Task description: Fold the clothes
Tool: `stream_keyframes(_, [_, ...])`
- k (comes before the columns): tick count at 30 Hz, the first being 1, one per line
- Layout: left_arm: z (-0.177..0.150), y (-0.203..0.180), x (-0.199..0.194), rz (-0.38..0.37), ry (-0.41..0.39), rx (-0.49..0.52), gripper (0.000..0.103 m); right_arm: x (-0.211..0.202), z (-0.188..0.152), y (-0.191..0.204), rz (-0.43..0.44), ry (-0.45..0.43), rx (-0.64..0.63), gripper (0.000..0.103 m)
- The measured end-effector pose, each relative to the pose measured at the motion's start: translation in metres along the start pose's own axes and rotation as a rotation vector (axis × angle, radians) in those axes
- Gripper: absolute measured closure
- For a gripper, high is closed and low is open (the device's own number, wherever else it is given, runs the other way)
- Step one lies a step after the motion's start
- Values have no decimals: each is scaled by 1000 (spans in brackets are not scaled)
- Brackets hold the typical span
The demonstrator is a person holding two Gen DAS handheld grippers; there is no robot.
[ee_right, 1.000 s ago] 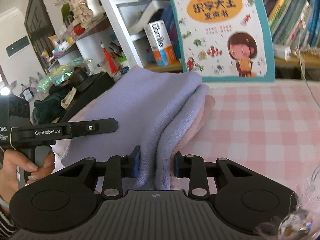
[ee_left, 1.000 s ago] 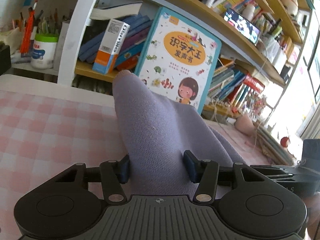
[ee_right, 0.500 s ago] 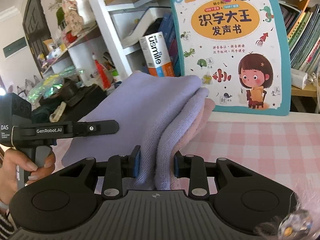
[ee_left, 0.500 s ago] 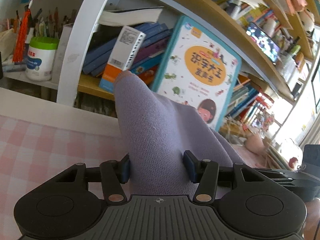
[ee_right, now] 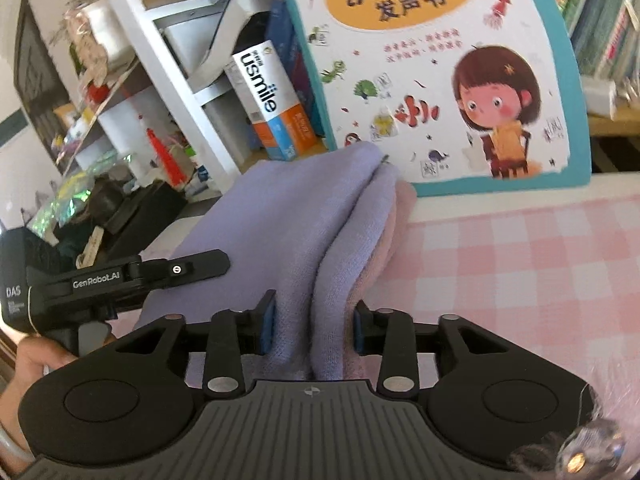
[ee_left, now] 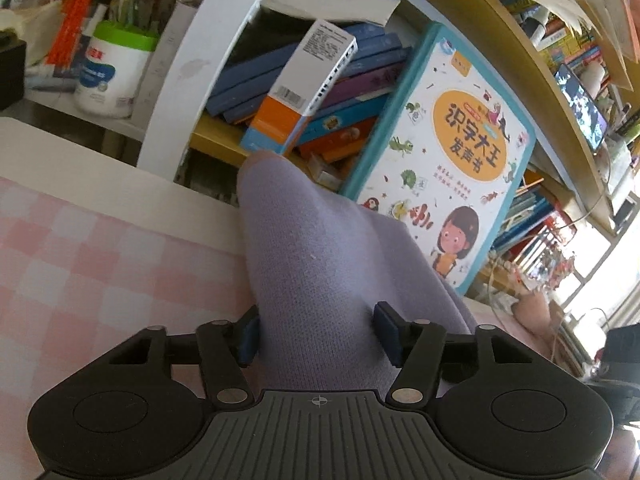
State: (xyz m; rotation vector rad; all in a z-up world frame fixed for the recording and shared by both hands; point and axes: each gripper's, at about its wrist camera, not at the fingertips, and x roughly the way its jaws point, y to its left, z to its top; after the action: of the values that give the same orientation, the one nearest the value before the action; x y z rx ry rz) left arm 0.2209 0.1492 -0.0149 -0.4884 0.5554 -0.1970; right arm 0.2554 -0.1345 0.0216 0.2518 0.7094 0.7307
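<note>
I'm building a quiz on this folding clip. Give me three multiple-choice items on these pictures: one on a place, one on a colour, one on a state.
1. Where does the picture book stand?
A. flat on the tablecloth
B. upright behind the garment
C. under the garment

2. What colour is the garment?
A. green
B. lilac
C. black

3. What lies between the right gripper jaws?
A. nothing
B. a box
C. folded garment layers

Key: 1 B, it stands against the shelf past the cloth's far end. 2 B, lilac knit in both views. 3 C, folds run between the pads, which have just been opening.
</note>
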Motion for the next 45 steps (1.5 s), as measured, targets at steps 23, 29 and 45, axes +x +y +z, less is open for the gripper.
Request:
stream_keyframes(23, [-91, -109, -124, 203, -180, 318, 15, -129, -99, 54, -283, -161, -218, 19])
stream_keyframes(29, [-105, -120, -127, 248, -181, 396, 13, -133, -113, 64, -348, -171, -273, 18])
stream_keyframes(45, [-122, -118, -116, 290, -125, 457, 13, -120, -125, 72, -413, -134, -312, 3])
